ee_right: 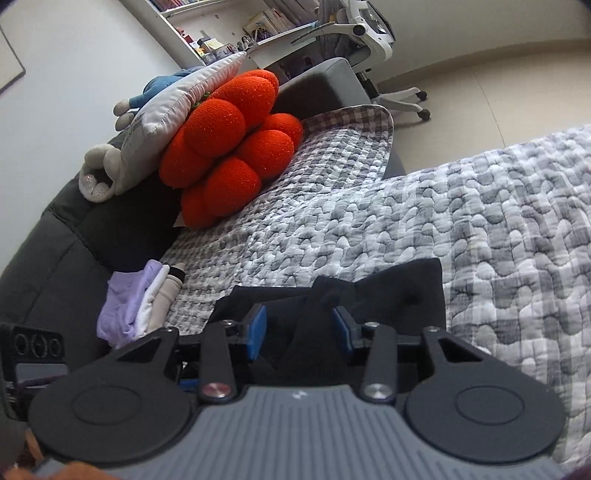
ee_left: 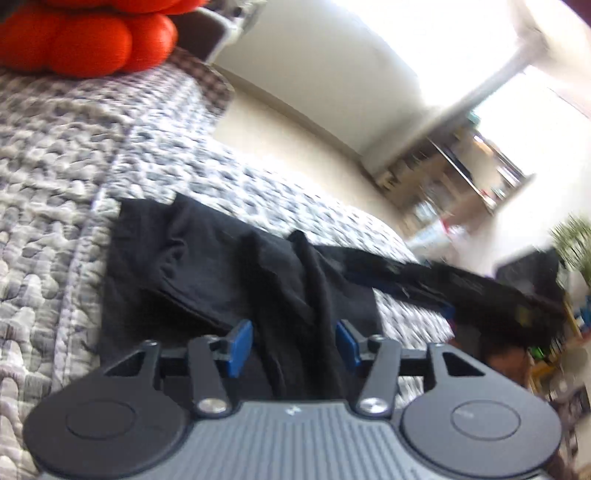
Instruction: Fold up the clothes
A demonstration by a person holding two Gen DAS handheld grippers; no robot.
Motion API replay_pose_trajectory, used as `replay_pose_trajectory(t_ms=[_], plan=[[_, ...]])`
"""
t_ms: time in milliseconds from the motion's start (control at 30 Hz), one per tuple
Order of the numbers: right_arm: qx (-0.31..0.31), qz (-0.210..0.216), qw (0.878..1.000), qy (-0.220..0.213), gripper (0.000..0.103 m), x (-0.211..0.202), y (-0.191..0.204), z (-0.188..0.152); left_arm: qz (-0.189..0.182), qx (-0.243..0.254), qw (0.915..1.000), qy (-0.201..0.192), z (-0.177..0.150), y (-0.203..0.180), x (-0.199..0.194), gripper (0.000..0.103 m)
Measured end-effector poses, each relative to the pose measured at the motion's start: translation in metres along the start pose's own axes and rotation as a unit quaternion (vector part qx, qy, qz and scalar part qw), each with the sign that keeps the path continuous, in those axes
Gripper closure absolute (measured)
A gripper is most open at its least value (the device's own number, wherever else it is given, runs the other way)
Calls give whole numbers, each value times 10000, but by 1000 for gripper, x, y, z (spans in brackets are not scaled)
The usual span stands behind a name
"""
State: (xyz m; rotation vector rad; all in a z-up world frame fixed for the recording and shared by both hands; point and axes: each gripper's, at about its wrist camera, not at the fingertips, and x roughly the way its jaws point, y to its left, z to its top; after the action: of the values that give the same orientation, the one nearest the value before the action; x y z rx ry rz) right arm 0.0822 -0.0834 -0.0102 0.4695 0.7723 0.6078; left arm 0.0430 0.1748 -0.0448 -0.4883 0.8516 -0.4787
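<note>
A black garment (ee_left: 207, 266) lies rumpled on the grey-and-white quilt (ee_left: 48, 206) of a bed. The left hand-held gripper (ee_left: 293, 345) stands over its near edge, blue pads (ee_left: 240, 345) apart; a raised fold of the cloth runs between them, and neither pad seems to press on it. The right hand-held gripper (ee_right: 299, 334) is likewise partly open over the same garment (ee_right: 399, 295), with a bunched ridge of cloth between its pads (ee_right: 256, 332); whether they pinch it I cannot tell.

Beyond the garment, at the head of the quilt, an orange knotted cushion (ee_right: 232, 151) leans against a white pillow (ee_right: 177, 107) and plush toys (ee_right: 99, 173). Left of the garment, off the quilt's edge, a small stack of folded clothes (ee_right: 136, 306), lilac, white and beige, rests against the dark upholstered frame (ee_right: 55, 258). Further back stand an office chair (ee_right: 369, 33) and shelves (ee_right: 221, 22). The left view is blurred on its right side.
</note>
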Motion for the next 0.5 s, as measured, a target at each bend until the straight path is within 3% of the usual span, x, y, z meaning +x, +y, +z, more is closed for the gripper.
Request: replay_pose_trajectory(t_ms=[167,333,500], plan=[[493,269,9981,255,59,-1,-10,-2,11,-211,9998,10,8,-1,15,42],[1286,724,9876,538,59,2,-28,-6,-63,-315,9994,88,10,-3,26,41],[1689,797,9810,517,59,-3,-41,-5,-62,-363,9993,92,10,-7,37,41]])
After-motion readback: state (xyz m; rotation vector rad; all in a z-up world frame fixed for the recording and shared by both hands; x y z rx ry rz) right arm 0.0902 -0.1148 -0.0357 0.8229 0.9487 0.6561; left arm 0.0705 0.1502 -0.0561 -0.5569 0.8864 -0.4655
